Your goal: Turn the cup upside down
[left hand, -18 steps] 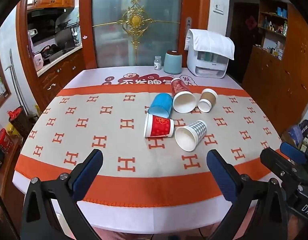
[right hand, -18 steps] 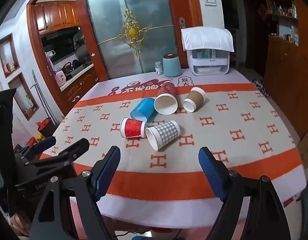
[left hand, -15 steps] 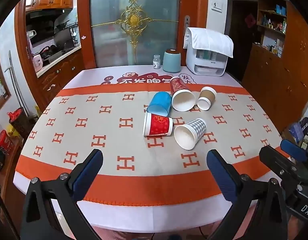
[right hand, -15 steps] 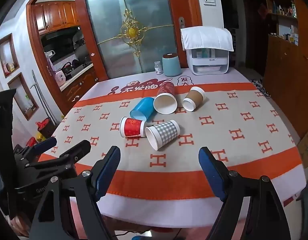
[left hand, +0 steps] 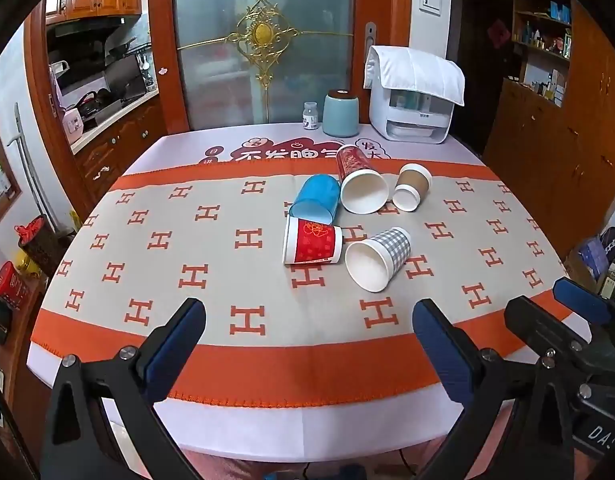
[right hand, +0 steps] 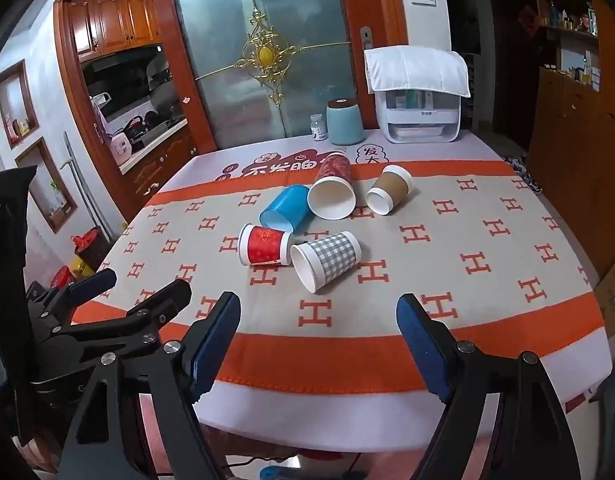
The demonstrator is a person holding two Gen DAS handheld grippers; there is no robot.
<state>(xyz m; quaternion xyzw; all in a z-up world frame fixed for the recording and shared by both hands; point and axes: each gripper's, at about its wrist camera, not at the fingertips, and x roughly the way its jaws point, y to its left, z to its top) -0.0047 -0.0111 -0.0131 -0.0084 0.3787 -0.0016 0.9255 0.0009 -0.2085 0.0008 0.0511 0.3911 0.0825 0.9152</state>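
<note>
Several paper cups lie on their sides mid-table: a grey checked cup (left hand: 377,258) (right hand: 327,260), a short red cup (left hand: 312,246) (right hand: 265,245), a blue cup (left hand: 316,199) (right hand: 285,209), a tall red cup (left hand: 359,186) (right hand: 332,192) and a brown cup (left hand: 412,186) (right hand: 389,194). My left gripper (left hand: 307,336) is open and empty over the table's near edge. My right gripper (right hand: 318,330) is open and empty, just right of the left one, which shows in the right wrist view (right hand: 127,292). Both are well short of the cups.
The table (left hand: 147,240) has an orange-and-beige H-patterned cloth. At its far edge stand a teal canister (left hand: 340,114), a small white bottle (left hand: 310,116) and a white appliance under a cloth (left hand: 413,100). Wooden cabinets are to the right, a kitchen doorway to the left.
Both grippers have crept slightly forward toward the cups. The jaws stay open and the cups have not moved.
</note>
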